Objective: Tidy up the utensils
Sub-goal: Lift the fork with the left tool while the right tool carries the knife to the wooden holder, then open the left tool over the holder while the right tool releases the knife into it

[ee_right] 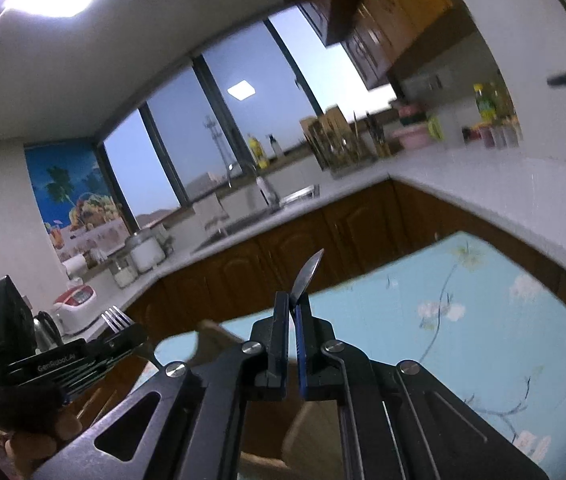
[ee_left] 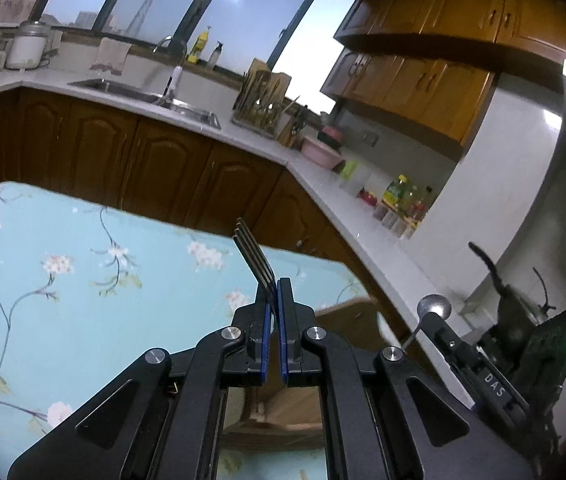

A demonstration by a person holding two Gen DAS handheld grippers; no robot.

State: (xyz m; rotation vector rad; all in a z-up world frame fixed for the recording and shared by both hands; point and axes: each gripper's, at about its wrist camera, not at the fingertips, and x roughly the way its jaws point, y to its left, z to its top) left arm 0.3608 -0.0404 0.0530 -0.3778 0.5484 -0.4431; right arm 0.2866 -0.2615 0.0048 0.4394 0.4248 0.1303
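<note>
My left gripper (ee_left: 274, 292) is shut on a metal fork (ee_left: 253, 254), whose tines stick up and to the left above the floral table. My right gripper (ee_right: 293, 304) is shut on a metal spoon (ee_right: 307, 271), seen edge-on and pointing up. In the left wrist view the right gripper (ee_left: 439, 326) shows at the right with the spoon bowl (ee_left: 434, 306) above it. In the right wrist view the left gripper (ee_right: 123, 340) shows at the lower left with the fork tines (ee_right: 116, 317) sticking out. Both are held in the air above the table.
A table with a light-blue floral cloth (ee_left: 83, 280) lies below both grippers. A wooden tray or box (ee_right: 219, 336) shows partly under the grippers. Behind runs a white L-shaped counter (ee_left: 323, 176) with a sink (ee_left: 151, 98), a utensil rack (ee_left: 261, 96), bottles and a pink bowl.
</note>
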